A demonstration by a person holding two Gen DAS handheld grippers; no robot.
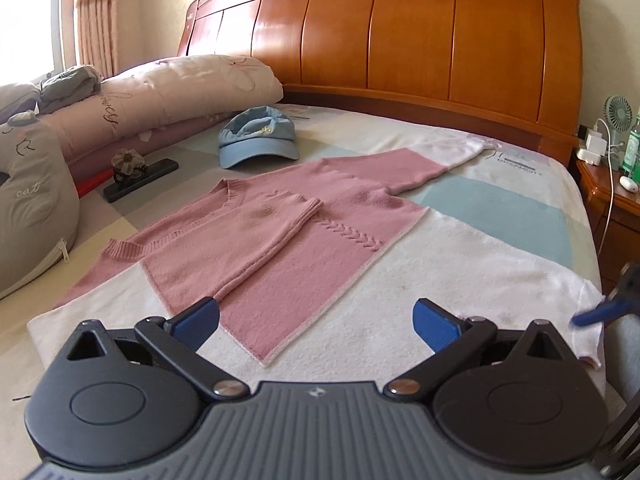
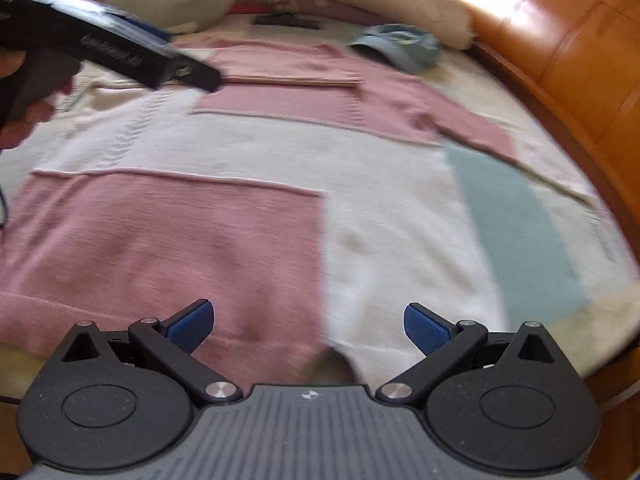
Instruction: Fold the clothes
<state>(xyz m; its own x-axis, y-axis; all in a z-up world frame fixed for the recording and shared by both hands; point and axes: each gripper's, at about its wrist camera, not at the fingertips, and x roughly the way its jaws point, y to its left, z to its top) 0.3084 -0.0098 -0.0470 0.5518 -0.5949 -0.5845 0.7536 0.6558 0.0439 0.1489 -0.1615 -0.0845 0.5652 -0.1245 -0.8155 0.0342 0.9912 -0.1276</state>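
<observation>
We see the pink-and-white sweater (image 1: 280, 216) spread flat on the bed (image 1: 500, 240) (one sleeve folded across its chest), our left gripper (image 1: 316, 320) and right gripper (image 2: 308, 324) both hovering near it, fingers spread, empty

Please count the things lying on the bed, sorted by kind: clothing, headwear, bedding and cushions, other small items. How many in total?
Clothing: 1, the pink and white sweater
Headwear: 1, the blue cap
Bedding and cushions: 2, the folded quilt and the grey cat cushion
Small items: 2, the black phone and the flower hair tie
Total: 6
</observation>
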